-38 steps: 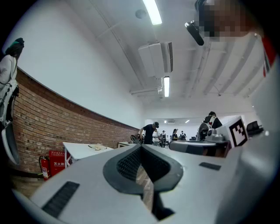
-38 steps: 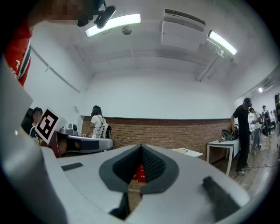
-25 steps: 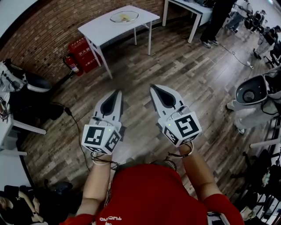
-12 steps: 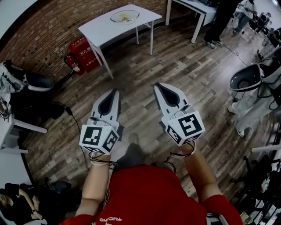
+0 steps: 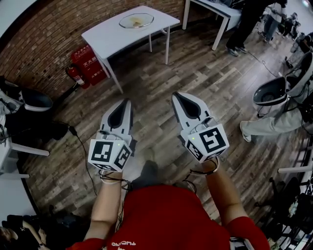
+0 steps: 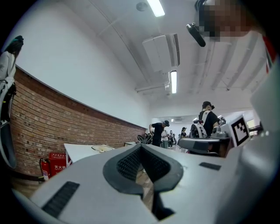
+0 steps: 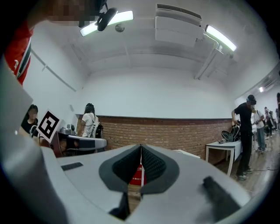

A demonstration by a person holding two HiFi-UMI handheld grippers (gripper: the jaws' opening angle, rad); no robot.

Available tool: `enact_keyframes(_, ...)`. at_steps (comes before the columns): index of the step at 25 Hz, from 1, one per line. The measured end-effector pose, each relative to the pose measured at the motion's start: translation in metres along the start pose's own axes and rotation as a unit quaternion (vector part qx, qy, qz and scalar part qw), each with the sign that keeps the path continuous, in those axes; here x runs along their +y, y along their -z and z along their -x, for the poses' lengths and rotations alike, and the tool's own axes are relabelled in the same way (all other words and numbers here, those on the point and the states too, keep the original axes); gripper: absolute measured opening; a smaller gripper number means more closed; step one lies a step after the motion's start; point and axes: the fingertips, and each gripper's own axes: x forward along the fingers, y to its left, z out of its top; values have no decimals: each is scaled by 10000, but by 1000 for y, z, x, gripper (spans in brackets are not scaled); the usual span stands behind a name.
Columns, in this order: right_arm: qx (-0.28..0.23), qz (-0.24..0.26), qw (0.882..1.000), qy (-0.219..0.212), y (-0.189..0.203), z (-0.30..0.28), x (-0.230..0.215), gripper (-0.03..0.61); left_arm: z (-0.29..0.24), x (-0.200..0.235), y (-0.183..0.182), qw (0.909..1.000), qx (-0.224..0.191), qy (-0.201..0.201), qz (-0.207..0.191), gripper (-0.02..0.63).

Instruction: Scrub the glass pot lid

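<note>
A glass pot lid (image 5: pixel 136 20) lies on a white table (image 5: pixel 110 35) by the brick wall, far ahead of me; it also shows small in the left gripper view as the glass pot lid (image 6: pixel 103 148). My left gripper (image 5: pixel 127 102) and right gripper (image 5: pixel 175 95) are held side by side above the wooden floor, well short of the table. Both are shut with nothing between their jaws. In the left gripper view the left gripper (image 6: pixel 141 147) points toward the table; in the right gripper view the right gripper (image 7: pixel 141 146) points at the brick wall.
A red fire-extinguisher box (image 5: pixel 89 60) and an extinguisher (image 5: pixel 74 75) stand left of the table. A second white table (image 5: pixel 219 10) and a standing person (image 5: pixel 247 24) are at the back right. A white robot (image 5: pixel 279 97) stands at the right. A cable (image 5: pixel 83 146) runs over the floor.
The view has shifted slightly; the table and extinguisher box now sit a little further left. Both grippers stay shut and almost unmoved in front of me.
</note>
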Motion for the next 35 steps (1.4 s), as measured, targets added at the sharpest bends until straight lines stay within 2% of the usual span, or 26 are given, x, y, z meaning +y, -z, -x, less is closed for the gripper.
enact_keyframes(8,-140,74,9998,84,-2,-104,-44,29,-81,82,-14,9999,-65,8,-134,17)
enact_keyframes(15,-75,137,9997,174,1,-184,-69,29,-136,149,-26,9998,-160,60,-103,17)
enact_keyframes(25,27,135,9994,331,8,-243,-109,29,-199,194,-22,9997,-90,218,49,17)
enact_keyframes(35,-62,164,9998,77,25,-315,-166,29,-274,232,-9,9999,-97,-71,-4,17)
